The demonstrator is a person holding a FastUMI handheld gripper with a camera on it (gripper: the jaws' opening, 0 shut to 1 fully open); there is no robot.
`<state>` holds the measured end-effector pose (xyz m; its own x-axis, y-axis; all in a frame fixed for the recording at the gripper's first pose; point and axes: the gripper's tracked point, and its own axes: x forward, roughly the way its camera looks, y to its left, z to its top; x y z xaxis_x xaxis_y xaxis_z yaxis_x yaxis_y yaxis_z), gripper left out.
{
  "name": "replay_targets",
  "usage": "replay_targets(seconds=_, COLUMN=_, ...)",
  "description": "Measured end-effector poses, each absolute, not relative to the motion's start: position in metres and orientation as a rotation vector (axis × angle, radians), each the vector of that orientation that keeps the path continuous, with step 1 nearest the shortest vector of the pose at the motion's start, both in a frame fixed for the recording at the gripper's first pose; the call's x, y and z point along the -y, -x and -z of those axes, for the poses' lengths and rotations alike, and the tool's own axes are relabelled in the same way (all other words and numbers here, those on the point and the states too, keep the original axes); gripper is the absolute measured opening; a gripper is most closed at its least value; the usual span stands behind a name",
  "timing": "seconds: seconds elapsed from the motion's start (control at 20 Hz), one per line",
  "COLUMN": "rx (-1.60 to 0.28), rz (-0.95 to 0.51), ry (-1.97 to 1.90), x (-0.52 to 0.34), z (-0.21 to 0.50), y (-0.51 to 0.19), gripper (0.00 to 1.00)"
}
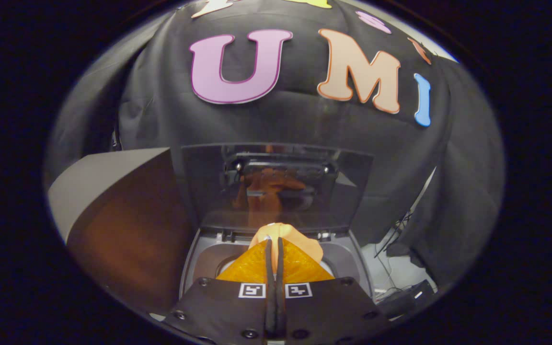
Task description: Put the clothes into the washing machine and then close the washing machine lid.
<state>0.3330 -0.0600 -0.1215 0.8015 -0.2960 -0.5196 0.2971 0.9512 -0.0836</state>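
Claw (274,249) fingers are pressed together in my gripper view, pinching a fold of the orange garment (289,238), which bunches up just ahead of the fingertips and spreads out on either side of them. I judge the tight pinch is there so the cloth cannot slip while it is carried over the washing machine (352,268). The garment hangs right above the machine's round drum opening (225,266), so a release from here should drop it inside. Beyond the fingers the transparent lid (276,187) stands upright, tipped back toward the booth wall, which keeps the opening free for loading; its glossy panel mirrors the orange cloth. Beside the machine on one side sits a brown cabinet (127,225); on the other side cables (391,244) trail over a pale floor. The lid is not yet closed.
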Motion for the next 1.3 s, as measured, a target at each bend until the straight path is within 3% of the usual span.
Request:
replay_targets(seconds=0.4, rx=-0.581, rz=0.288, ry=-0.087, x=0.055, z=0.15, y=-0.332, gripper=0.05)
replay_targets(seconds=0.65, rx=-0.503, rz=0.254, ry=-0.089, x=0.053, z=0.12, y=-0.335, gripper=0.1)
replay_targets(seconds=0.8, rx=-0.505, rz=0.265, ry=-0.08, x=0.057, z=0.109, y=-0.328, gripper=0.26)
replay_targets(seconds=0.9, rx=-0.502, rz=0.271, ry=-0.063, x=0.056, z=0.101, y=-0.32, gripper=0.27)
replay_targets(seconds=1.15, rx=-0.538, rz=0.22, ry=-0.046, x=0.04, z=0.093, y=-0.302, gripper=0.98)
replay_targets(seconds=1.3, rx=-0.551, rz=0.194, ry=-0.023, x=0.029, z=0.087, y=-0.292, gripper=0.98)
